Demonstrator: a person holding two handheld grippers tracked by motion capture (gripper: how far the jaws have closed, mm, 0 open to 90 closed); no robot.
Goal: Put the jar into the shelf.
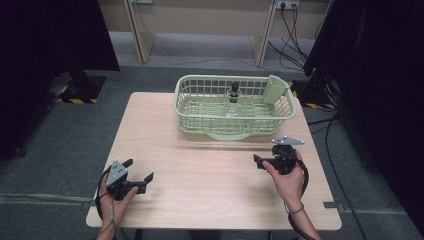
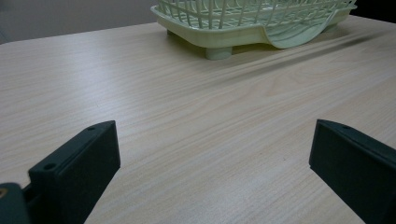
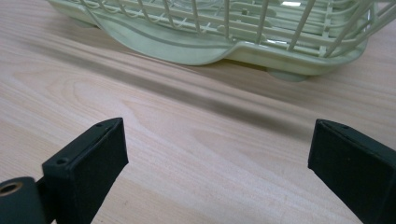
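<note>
A pale green wire basket [image 1: 200,120] stands at the back middle of the wooden table [image 1: 200,185]. Inside it rests a clear item with a black top [image 1: 234,92], and a green cup-shaped holder [image 1: 274,89] hangs at its right back corner. My left gripper [image 1: 138,170] is held low at the table's front left, open and empty. At the front right, just short of the basket, my right gripper [image 1: 270,154] is open and empty too. The left gripper view has its jaws [image 2: 212,135] wide apart over bare wood, the basket [image 2: 243,32] far ahead. In the right gripper view the gripper [image 3: 217,133] faces the basket's base [image 3: 187,44].
Bare wood lies between both grippers and the basket. Dark curtains [image 1: 50,35] hang on both sides of the table. Cables [image 1: 292,47] trail over the grey floor at the back right, and yellow-black taped stands [image 1: 75,92] sit by the table's far corners.
</note>
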